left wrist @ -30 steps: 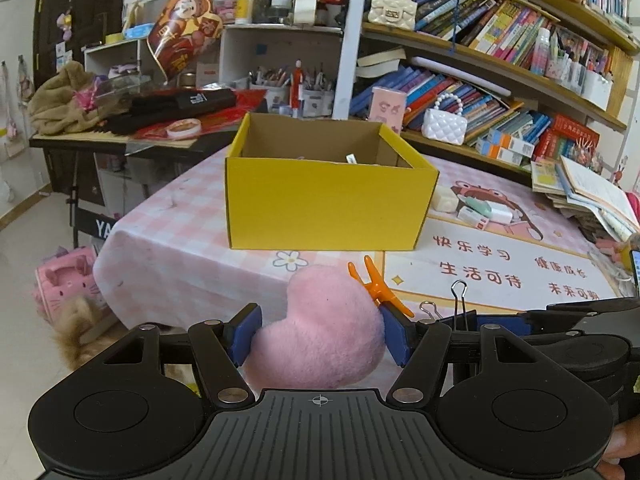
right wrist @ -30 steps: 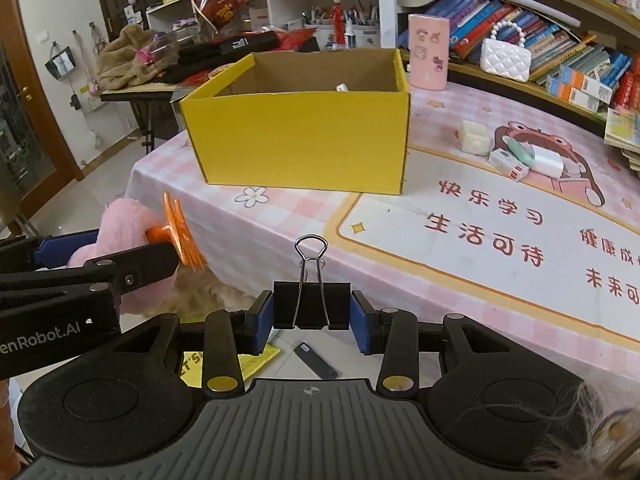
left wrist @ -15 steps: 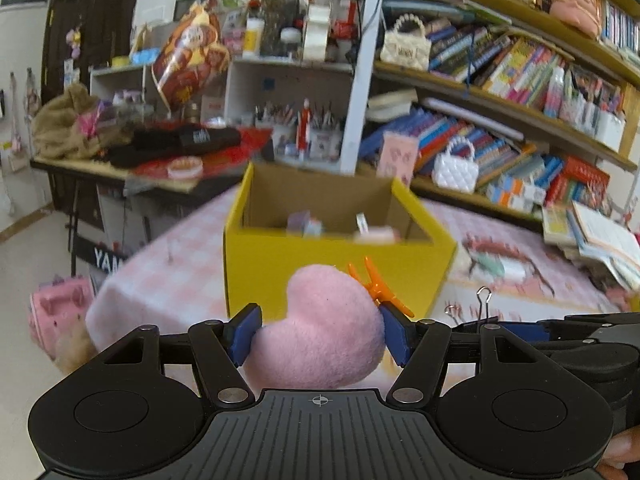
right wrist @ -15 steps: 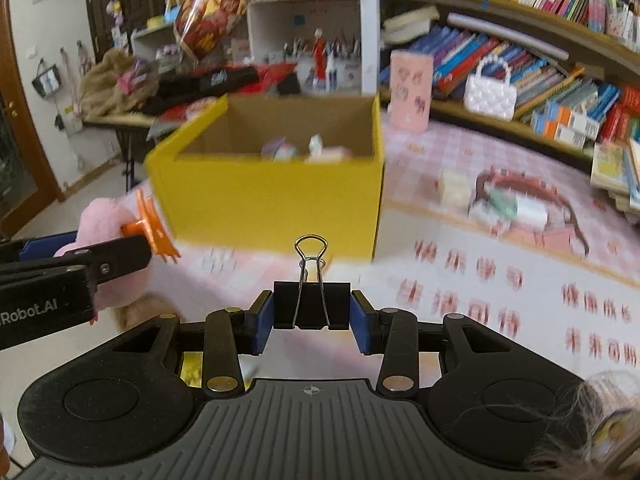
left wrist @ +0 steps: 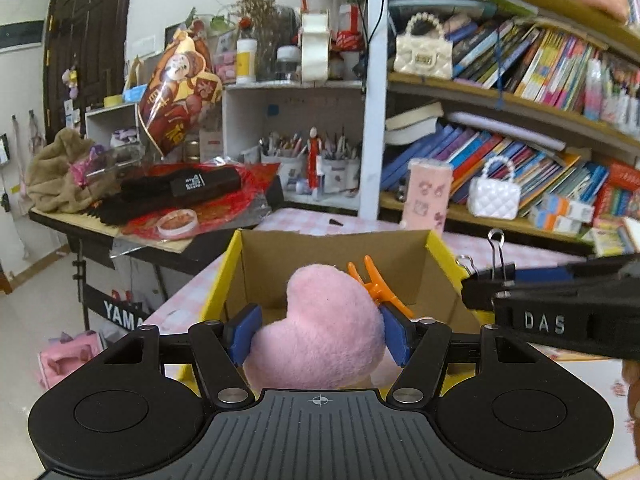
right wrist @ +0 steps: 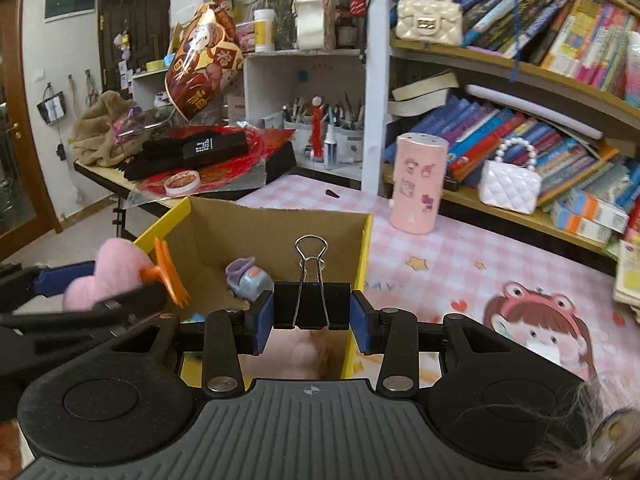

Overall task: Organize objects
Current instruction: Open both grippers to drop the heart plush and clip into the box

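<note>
My left gripper [left wrist: 318, 334] is shut on a pink plush heart [left wrist: 316, 332] that has an orange clip [left wrist: 374, 284] fixed to its right side. It hangs over the near edge of the open yellow cardboard box [left wrist: 236, 264]. My right gripper [right wrist: 312, 316] is shut on a black binder clip [right wrist: 312, 304] with wire handles upright, above the box's [right wrist: 366, 248] right front corner. From the right wrist view the plush heart [right wrist: 108, 272] shows at left, and a small purple-grey toy [right wrist: 248, 278] lies inside the box.
The box stands on a table with a pink checked cloth [right wrist: 460, 256]. A pink cylinder [right wrist: 418, 184] and a white beaded purse [right wrist: 510, 184] stand behind it. Crowded bookshelves [left wrist: 520, 80] fill the right. A cluttered side table [left wrist: 160, 208] is at the left.
Both grippers moved forward and a little upward with their loads, from in front of the table to above the yellow box's near edge. The inside of the box has come into view.
</note>
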### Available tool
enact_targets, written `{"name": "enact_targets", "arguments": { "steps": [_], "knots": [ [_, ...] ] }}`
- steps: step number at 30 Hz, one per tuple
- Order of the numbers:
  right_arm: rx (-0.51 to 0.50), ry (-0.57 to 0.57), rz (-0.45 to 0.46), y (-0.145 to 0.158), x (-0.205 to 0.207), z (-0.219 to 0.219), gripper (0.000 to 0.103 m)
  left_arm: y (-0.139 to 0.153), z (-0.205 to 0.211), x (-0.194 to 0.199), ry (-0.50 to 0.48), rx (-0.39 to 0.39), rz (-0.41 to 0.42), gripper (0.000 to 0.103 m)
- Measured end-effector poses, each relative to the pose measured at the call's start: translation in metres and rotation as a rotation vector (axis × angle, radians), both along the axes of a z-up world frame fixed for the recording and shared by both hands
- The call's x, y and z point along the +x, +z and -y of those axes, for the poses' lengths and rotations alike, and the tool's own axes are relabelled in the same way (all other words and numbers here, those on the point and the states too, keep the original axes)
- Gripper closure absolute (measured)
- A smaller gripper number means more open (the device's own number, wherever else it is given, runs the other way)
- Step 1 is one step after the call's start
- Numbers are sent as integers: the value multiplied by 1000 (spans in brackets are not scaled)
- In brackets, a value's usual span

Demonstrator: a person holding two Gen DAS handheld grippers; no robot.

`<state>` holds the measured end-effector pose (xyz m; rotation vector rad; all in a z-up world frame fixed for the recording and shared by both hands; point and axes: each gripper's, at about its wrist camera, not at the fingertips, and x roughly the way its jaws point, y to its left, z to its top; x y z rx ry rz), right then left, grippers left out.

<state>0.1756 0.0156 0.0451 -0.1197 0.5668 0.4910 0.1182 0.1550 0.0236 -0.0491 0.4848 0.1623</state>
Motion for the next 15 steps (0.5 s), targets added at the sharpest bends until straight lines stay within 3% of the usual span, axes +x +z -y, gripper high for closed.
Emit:
{"name": "enact_targets", "arguments": {
  "steps": [4, 6, 15],
  "knots": [
    [-21, 45, -32, -8, 34, -16, 66, -16, 0, 26, 20, 32, -62, 42],
    [-31, 71, -51, -13, 48, -26, 66, -25, 0, 34, 25, 40, -96, 51],
    [-149, 218, -168, -40, 88, -73, 66, -35, 1, 45, 47, 44, -135, 51]
  ]
}}
